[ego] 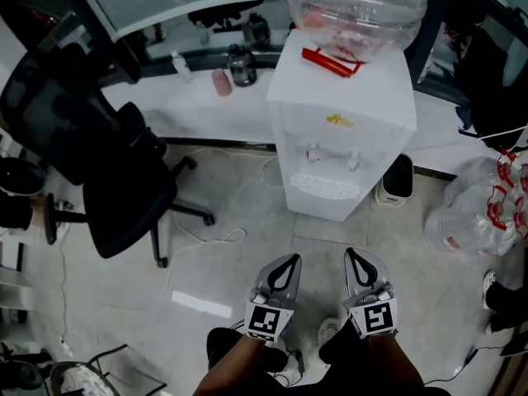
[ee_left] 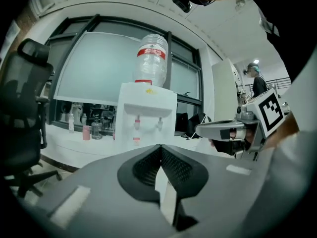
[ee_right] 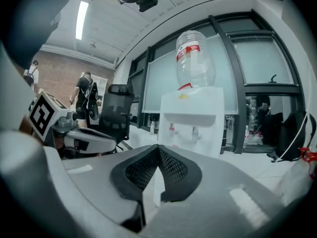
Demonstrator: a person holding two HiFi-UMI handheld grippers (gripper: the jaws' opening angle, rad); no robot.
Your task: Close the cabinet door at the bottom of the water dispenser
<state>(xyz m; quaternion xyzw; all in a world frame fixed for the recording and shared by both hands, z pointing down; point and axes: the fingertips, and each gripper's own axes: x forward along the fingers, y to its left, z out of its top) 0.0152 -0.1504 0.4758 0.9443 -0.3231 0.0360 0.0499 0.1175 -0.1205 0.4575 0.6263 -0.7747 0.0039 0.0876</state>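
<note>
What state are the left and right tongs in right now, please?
Left tongs: closed, tips together, holding nothing.
Right tongs: closed, tips together, holding nothing.

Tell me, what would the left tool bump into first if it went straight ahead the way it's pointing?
Most likely the white front of the water dispenser. The shut left tool points at it, and nothing seems to stand between them. How high up it would hit is hard to judge.
</note>
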